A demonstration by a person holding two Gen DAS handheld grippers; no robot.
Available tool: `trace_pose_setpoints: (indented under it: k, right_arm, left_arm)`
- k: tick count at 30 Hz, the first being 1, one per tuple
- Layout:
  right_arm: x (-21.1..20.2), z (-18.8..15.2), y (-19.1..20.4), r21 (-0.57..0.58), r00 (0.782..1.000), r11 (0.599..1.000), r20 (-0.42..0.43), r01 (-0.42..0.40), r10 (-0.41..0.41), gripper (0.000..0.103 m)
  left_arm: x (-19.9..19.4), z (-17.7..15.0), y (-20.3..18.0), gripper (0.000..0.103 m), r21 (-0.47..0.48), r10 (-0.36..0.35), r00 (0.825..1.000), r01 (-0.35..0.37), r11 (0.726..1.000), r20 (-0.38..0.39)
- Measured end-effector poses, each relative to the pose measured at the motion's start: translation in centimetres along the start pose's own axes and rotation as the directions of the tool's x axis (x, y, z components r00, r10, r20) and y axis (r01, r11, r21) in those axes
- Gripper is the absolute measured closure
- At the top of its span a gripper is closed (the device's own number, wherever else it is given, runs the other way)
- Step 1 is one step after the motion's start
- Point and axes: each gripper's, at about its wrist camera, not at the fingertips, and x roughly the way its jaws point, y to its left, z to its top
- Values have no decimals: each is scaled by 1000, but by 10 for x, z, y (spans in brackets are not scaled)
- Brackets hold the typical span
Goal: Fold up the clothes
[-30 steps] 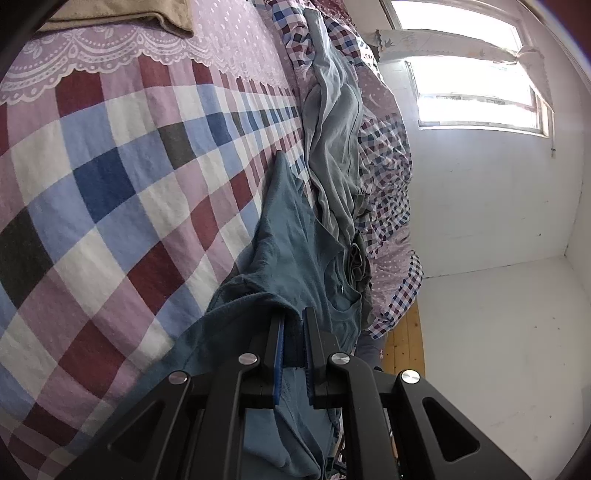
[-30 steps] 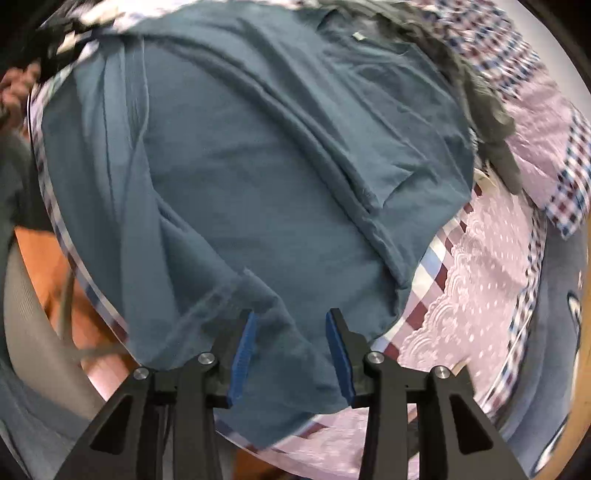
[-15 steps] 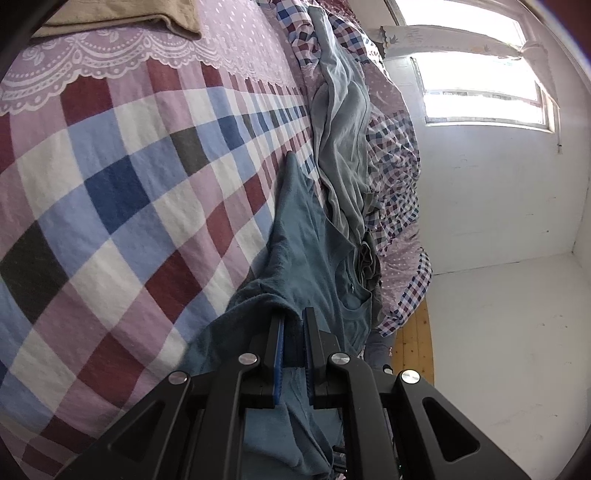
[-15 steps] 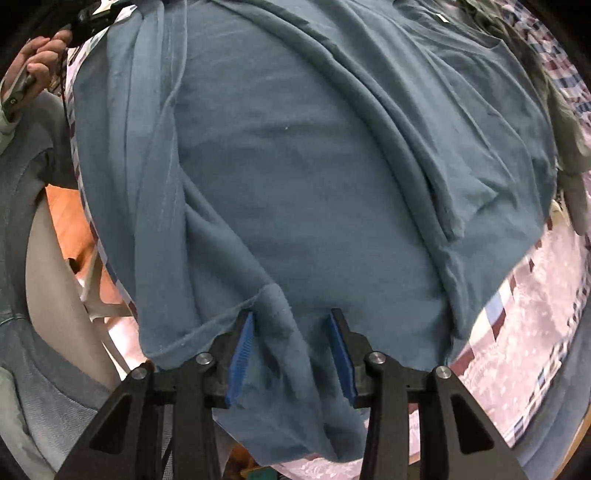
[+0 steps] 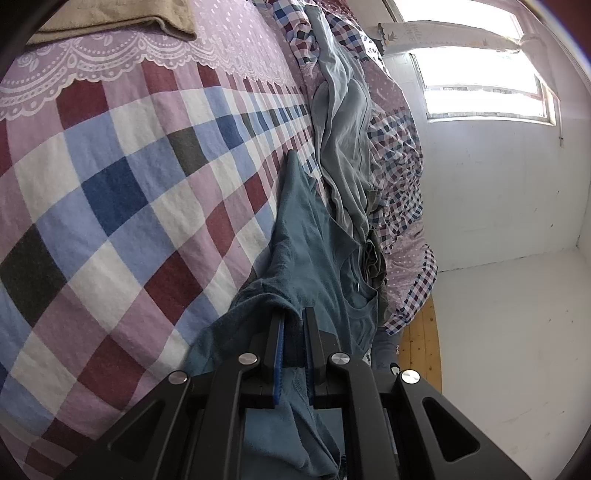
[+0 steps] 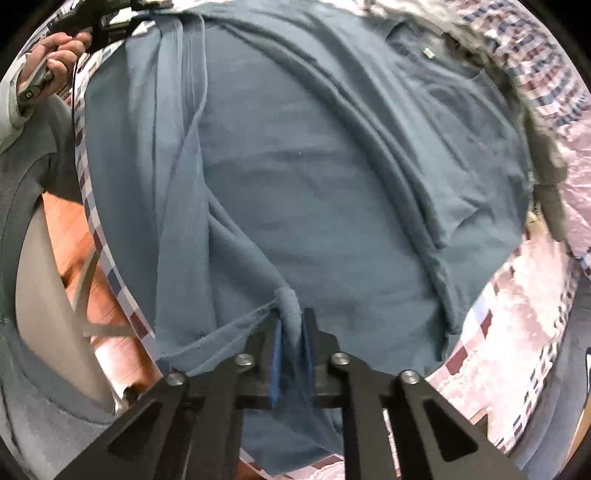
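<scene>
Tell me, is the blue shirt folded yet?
Not yet. Done: the teal T-shirt lies spread on the checked bedspread. In hand: the left gripper and right gripper each pinch its fabric. Left: every fold, plus the grey garment beside it.

One teal T-shirt (image 6: 332, 177) lies spread on one bed (image 5: 110, 192). One pale grey garment (image 5: 343, 122) lies beside it, and one folded tan cloth (image 5: 122, 18) sits at the far edge. Two tools are visible: the left tool (image 5: 293, 332) and the right tool (image 6: 293, 332). One hand (image 6: 55, 59) shows, and one window (image 5: 480, 88).
</scene>
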Motion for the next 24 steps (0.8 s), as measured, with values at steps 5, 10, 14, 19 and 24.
trace_pose_setpoints:
  k: [5, 10, 14, 19, 24]
  right_arm:
    - [-21, -16, 2, 78, 994, 995, 85, 62, -69, 98]
    - [-46, -24, 7, 220, 974, 969, 173, 108, -148, 98]
    - [-58, -37, 1, 352, 950, 930, 240, 108, -201, 99]
    - [-84, -59, -9, 539, 889, 840, 355, 59, -290, 99]
    - [-107, -78, -13, 638, 833, 770, 441, -28, -335, 99]
  left_arm:
    - [-4, 1, 0, 95, 3, -2, 1000, 2, 1000, 12]
    - [-14, 3, 5, 95, -14, -4, 999, 5, 1000, 40]
    - [-24, 3, 6, 95, -12, -17, 998, 17, 1000, 55]
    - [-42, 0, 5, 99, -8, -63, 995, 64, 998, 76]
    - [-53, 1, 2, 101, 14, -58, 996, 57, 998, 69]
